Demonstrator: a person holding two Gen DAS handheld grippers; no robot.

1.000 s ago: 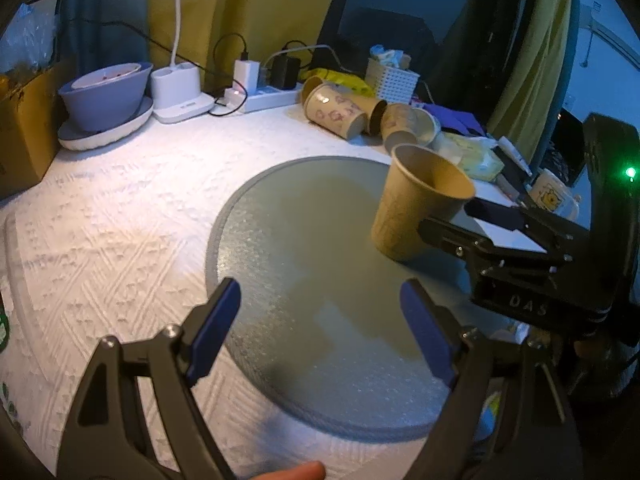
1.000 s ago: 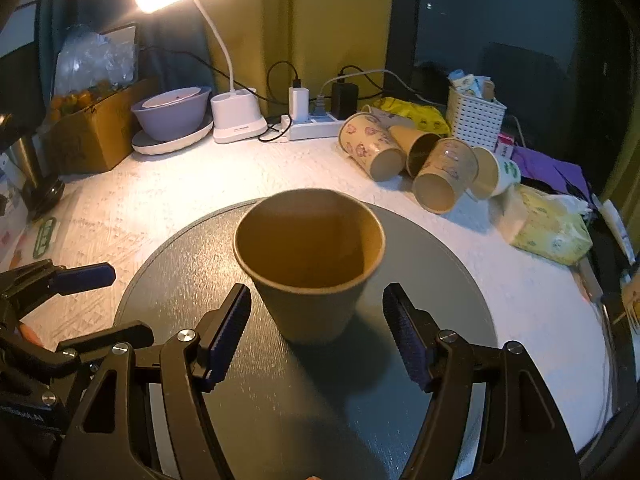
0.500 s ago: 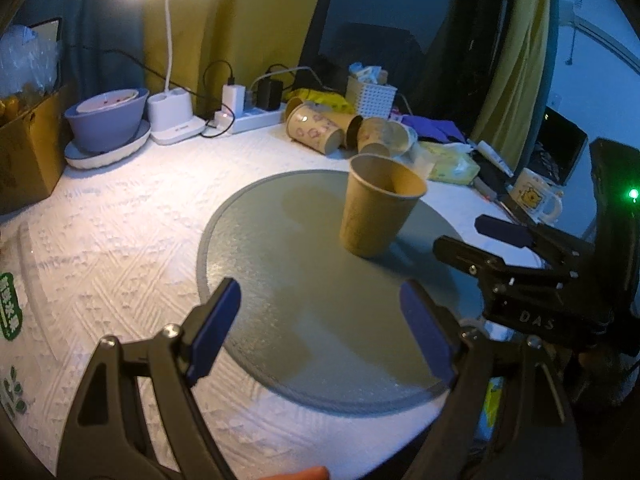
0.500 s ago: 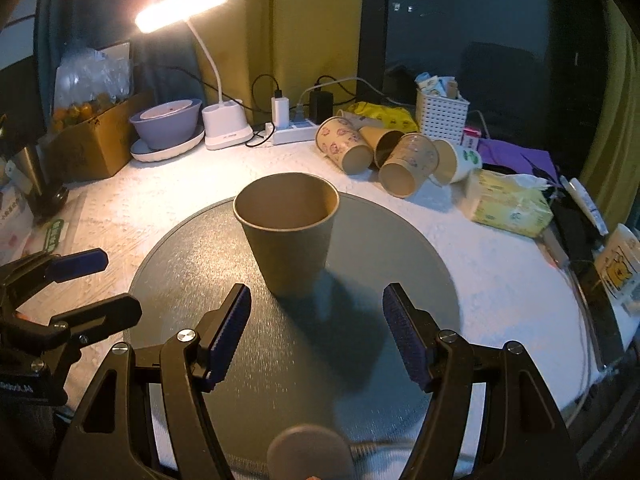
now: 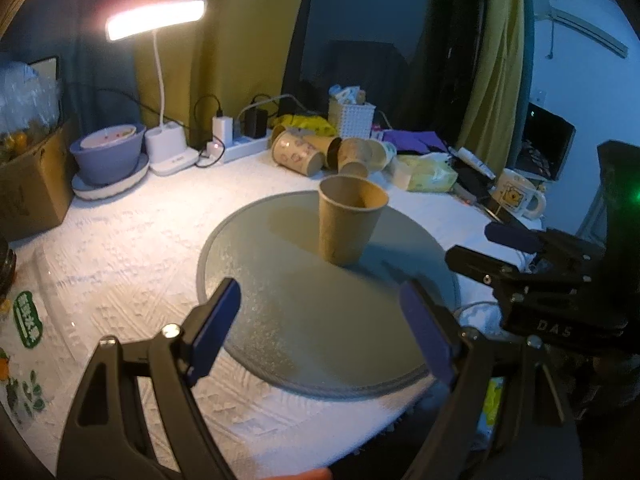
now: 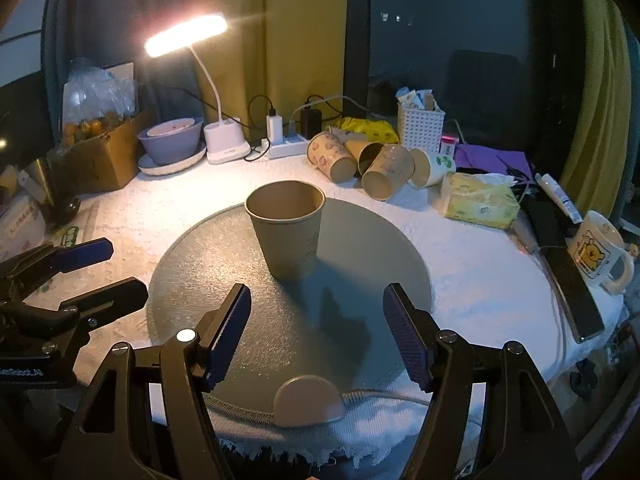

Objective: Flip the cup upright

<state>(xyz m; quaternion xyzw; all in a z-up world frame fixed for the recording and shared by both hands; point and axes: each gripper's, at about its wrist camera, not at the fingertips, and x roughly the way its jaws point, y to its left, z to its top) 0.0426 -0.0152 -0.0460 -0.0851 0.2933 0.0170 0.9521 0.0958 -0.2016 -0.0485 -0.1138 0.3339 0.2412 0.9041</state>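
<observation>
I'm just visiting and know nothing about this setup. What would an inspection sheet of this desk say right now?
Surface: white textured cloth with a round grey mat on it.
Job's things: brown paper cup upright, mouth up, on the mat, held by nothing.
Clutter: several paper cups lying on their sides behind the mat; tissue pack; cartoon mug; white basket; purple bowl; cardboard box.
Grippers: left gripper and right gripper both open, short of the cup, touching nothing.
Cables: power strip with chargers plugged in; a white cord at the near edge.
Surroundings: lit desk lamp, yellow curtains, dark window.
</observation>
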